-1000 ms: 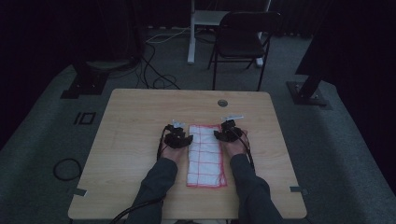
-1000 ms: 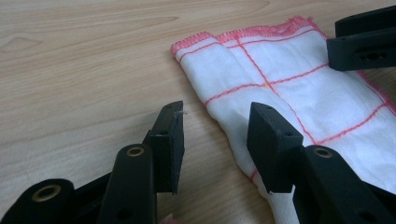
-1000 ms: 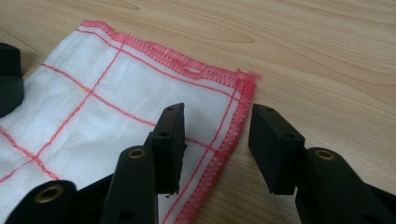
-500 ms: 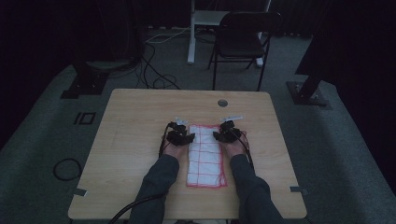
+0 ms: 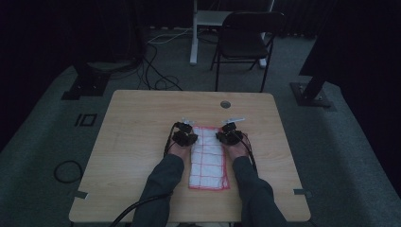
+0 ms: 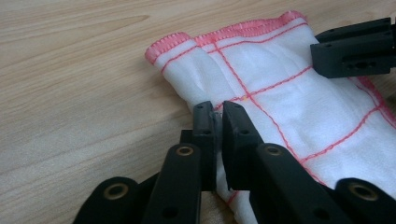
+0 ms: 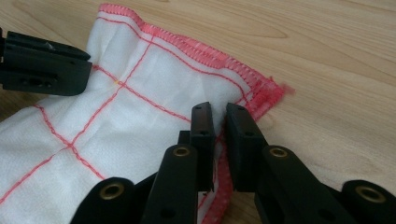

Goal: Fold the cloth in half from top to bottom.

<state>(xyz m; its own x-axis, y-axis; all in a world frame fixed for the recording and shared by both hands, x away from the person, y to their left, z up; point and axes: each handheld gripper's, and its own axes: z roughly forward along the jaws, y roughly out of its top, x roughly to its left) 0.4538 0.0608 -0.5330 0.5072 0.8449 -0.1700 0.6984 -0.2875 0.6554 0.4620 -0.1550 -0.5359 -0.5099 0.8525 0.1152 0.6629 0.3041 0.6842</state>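
A white cloth (image 5: 208, 158) with red grid lines and a red hem lies folded lengthwise on the wooden table (image 5: 142, 118). My left gripper (image 5: 185, 137) sits at the cloth's far left edge. In the left gripper view its jaws (image 6: 218, 112) are pinched together on a fold of the cloth (image 6: 280, 84). My right gripper (image 5: 229, 136) sits at the far right edge. In the right gripper view its jaws (image 7: 219, 114) are closed over the hemmed side of the cloth (image 7: 159, 84), just short of the corner. Each gripper view also shows the other gripper's black jaw across the cloth.
A round grommet (image 5: 225, 104) is set in the table beyond the cloth. A black folding chair (image 5: 246, 40) and a white desk leg (image 5: 193, 33) stand behind the table. Cables and stand bases lie on the grey floor.
Both grippers have drawn slightly inward onto the far corners of the cloth. The cloth itself has barely moved.
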